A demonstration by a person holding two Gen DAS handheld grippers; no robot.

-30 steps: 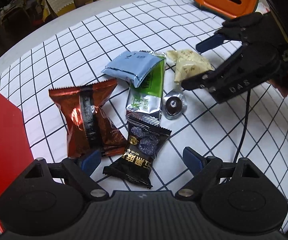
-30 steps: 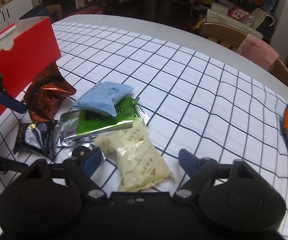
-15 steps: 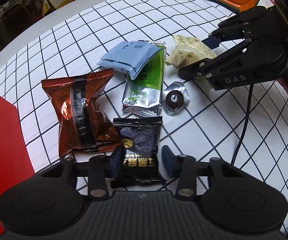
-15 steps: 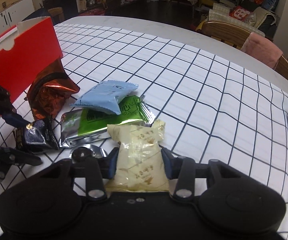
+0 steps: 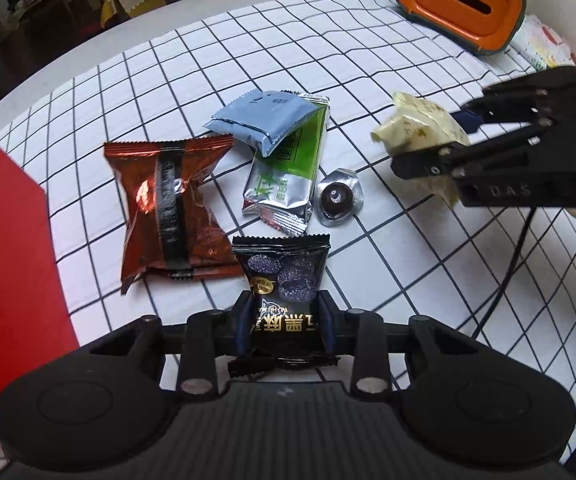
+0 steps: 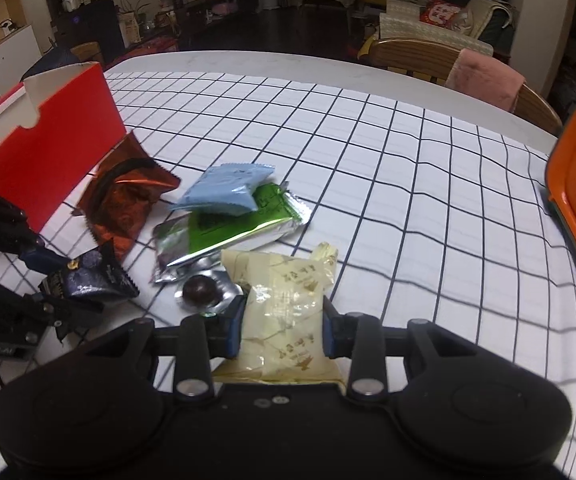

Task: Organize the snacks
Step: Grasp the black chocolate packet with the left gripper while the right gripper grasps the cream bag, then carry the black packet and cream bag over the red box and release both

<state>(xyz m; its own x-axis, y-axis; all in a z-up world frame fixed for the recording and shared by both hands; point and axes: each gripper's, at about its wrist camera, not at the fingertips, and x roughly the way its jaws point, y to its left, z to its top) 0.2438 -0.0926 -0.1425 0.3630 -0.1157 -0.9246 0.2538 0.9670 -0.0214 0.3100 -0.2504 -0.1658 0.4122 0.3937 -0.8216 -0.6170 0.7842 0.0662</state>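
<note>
My left gripper (image 5: pixel 284 320) is shut on a black snack packet (image 5: pixel 284 280) and holds it just above the checked tablecloth. My right gripper (image 6: pixel 282 324) is shut on a cream-yellow snack packet (image 6: pixel 284 300), lifted off the table; it also shows in the left wrist view (image 5: pixel 419 132). On the cloth lie a copper-red packet (image 5: pixel 168 208), a light blue packet (image 5: pixel 264 120) resting on a green and silver packet (image 5: pixel 284 176), and a foil-wrapped chocolate (image 5: pixel 337 198). A red box (image 6: pixel 48 148) stands at the left.
An orange tissue box (image 5: pixel 459 4) stands at the far right of the table. Wooden chairs (image 6: pixel 419 56) stand beyond the table's far edge, one with a pink cloth over it. A black cable (image 5: pixel 515 256) hangs from the right gripper.
Both grippers have closed: the left on the black packet, the right on the cream-yellow packet. Both packets have been lifted, the cream one raised and carried to the right.
</note>
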